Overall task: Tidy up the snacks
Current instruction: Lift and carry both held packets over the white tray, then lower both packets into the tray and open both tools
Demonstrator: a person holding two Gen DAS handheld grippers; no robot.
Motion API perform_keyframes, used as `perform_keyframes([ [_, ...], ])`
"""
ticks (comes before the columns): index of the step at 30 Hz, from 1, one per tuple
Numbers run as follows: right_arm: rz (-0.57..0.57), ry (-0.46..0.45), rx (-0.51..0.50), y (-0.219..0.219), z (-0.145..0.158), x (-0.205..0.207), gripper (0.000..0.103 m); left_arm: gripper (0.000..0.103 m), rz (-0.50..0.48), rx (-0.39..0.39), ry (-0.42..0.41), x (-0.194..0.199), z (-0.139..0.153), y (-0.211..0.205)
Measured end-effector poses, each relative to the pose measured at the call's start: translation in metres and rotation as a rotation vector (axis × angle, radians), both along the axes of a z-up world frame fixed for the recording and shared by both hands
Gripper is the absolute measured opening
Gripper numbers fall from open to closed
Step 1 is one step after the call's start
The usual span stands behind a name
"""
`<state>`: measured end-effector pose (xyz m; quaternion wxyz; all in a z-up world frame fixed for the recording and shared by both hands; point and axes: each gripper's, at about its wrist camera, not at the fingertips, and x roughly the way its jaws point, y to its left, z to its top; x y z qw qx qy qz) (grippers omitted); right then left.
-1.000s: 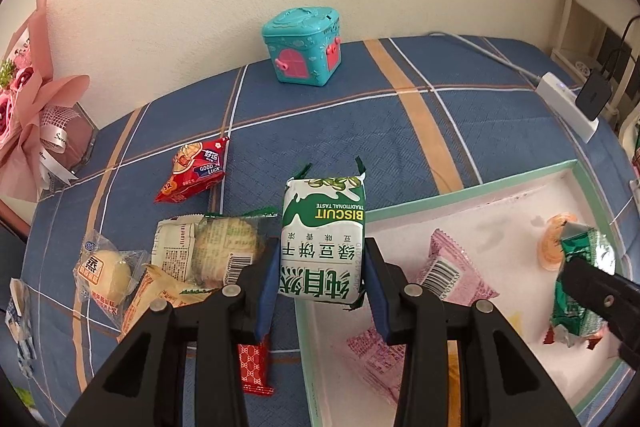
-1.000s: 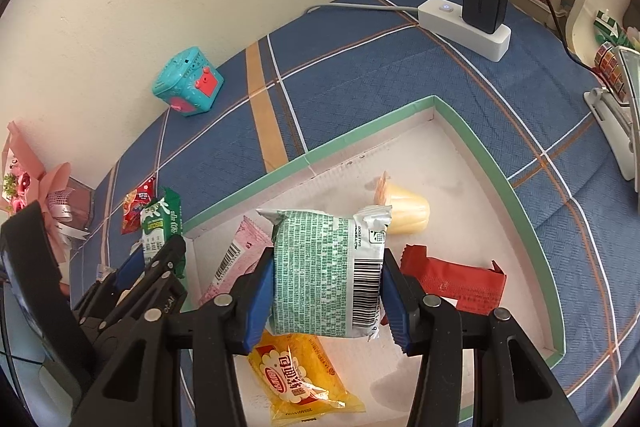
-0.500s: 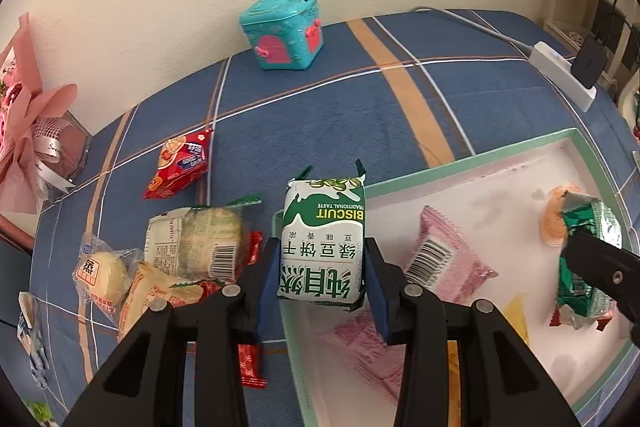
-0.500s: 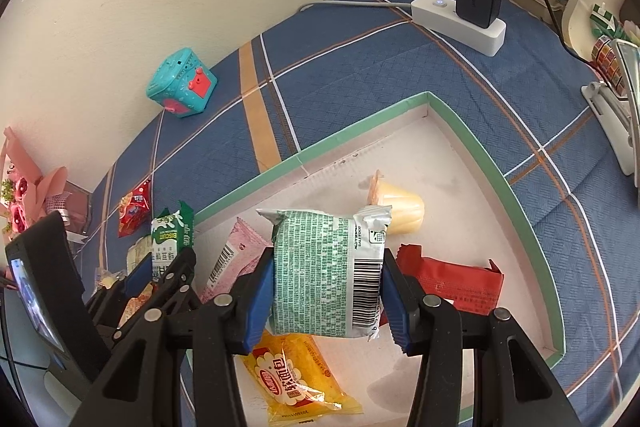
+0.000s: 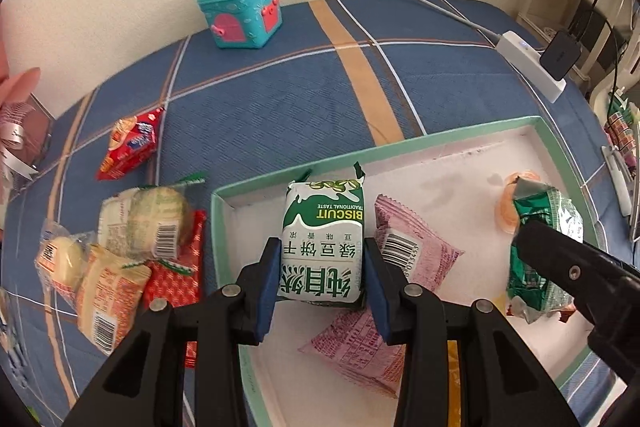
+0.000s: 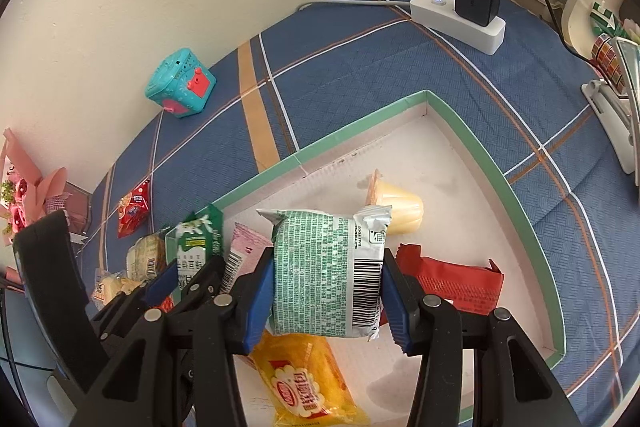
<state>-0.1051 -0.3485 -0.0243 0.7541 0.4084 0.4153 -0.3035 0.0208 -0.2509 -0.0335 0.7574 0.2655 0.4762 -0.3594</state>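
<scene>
The desk (image 6: 360, 75) is the biggest thing, covered in a blue checked cloth with white and tan stripes. On it sits a big shallow box (image 6: 516, 195) with a green rim and a white floor.

In the box lie a pink packet (image 5: 412, 247), a red packet (image 6: 460, 279), a yellow packet (image 6: 308, 383) at 6 o'clock in the right wrist view, and a small yellow jelly cup (image 6: 400, 211) near the middle.

Out on the cloth, at 9 o'clock from the box in the left wrist view, is a pile of snacks (image 5: 132, 247) all touching each other. A small red bag (image 5: 132, 143) lies alone at 10 o'clock from the box, apart from the pile.

A teal toy chest (image 5: 242, 9) stands at 12 o'clock by the wall. A white power strip (image 6: 456, 21) with a black plug in it lies at 1 o'clock.

The left gripper (image 5: 320, 279) has its jaws pinching a green and white biscuit pack (image 5: 324, 243), held over the box's left corner.

The right gripper (image 6: 328, 291) has its jaws pinching a green printed packet (image 6: 320, 275) with a bar code, held over the middle of the box, above the yellow packet.
</scene>
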Motion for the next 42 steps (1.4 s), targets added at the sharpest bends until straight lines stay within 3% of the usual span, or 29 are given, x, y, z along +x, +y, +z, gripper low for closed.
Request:
perform_keyframes([
  [13,0.006,0.019,0.01,0.0,-0.006,0.006,0.052,0.041,0.01,0.04,0.066,0.0,-0.014,-0.002],
  [37,0.02,0.103,0.019,0.001,-0.028,0.015,0.053,0.043,0.062,0.068,0.08,0.006,-0.019,0.003],
  [42,0.02,0.104,0.025,0.001,-0.029,0.017,0.064,0.053,0.079,0.078,0.088,0.009,-0.02,0.005],
])
